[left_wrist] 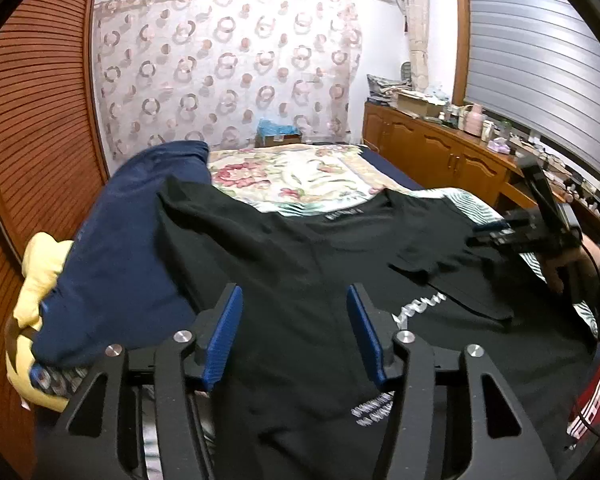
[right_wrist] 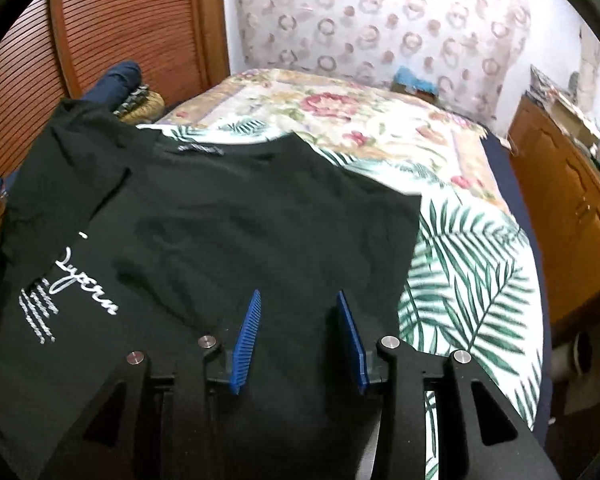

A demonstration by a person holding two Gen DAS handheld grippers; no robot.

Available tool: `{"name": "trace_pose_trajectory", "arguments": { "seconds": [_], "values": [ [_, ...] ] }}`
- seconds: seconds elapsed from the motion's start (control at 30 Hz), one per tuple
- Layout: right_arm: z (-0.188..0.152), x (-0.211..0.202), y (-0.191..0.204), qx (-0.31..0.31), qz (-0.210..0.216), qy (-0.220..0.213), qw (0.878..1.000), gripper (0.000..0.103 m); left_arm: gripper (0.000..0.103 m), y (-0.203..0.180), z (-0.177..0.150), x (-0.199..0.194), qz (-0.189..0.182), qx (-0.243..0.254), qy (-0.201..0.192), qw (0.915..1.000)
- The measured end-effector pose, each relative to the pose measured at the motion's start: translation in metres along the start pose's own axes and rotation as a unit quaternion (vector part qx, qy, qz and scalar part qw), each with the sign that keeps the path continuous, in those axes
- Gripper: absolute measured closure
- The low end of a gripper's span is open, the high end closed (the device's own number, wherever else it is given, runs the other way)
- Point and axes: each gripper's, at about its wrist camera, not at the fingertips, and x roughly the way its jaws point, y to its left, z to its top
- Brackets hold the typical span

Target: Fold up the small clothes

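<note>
Left gripper: jaws about half apart, blue pads clear of any cloth, nothing held, hanging over the black T-shirt. Right gripper: jaws somewhat narrower, likewise empty, poised above the shirt's right part, near its edge at 3 o'clock.

Black T-shirt spread on the bed, collar and label toward 12 o'clock, white lettering at 9 o'clock in the right wrist view. Right side apparently already turned in over the chest: straight edge at 3 o'clock in the right wrist view, and in the left wrist view a sleeve lying across the front at 2 o'clock. Left sleeve sticking out at 11 o'clock, not yet folded. Judged about a third done: left side to bring in, then hem up to collar.

Blue garment at 9 o'clock in the left wrist view, just beside the shirt and partly under its sleeve, with something yellow beyond it; whether folded or waiting, unclear.

Containers: only a cardboard box at 12 o'clock by the curtain, blue material showing at its top; contents otherwise not visible.
</note>
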Motion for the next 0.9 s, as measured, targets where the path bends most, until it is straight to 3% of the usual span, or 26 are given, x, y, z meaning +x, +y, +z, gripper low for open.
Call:
{"name": "trace_pose_trajectory", "arguments": {
  "seconds": [0.2,0.33,0.63,0.9],
  "values": [
    [-0.001,0.013,-0.005,0.012,0.007,-0.006,1.000,0.062,0.054,0.030,0.022,0.015,0.029,-0.001,0.008,0.9996],
    [-0.002,0.011,-0.001,0.003,0.003,-0.011,1.000,0.056,0.056,0.046,0.034,0.028,0.043,-0.005,0.019,0.9989],
    [-0.010,0.012,-0.003,-0.006,-0.001,-0.012,1.000,0.054,0.056,0.074,0.048,0.066,0.080,-0.013,0.061,0.9948],
    [-0.011,0.012,-0.004,-0.006,0.000,-0.013,1.000,0.053,0.057,0.085,0.049,0.078,0.056,-0.032,0.072,0.9953]
  ]
}}
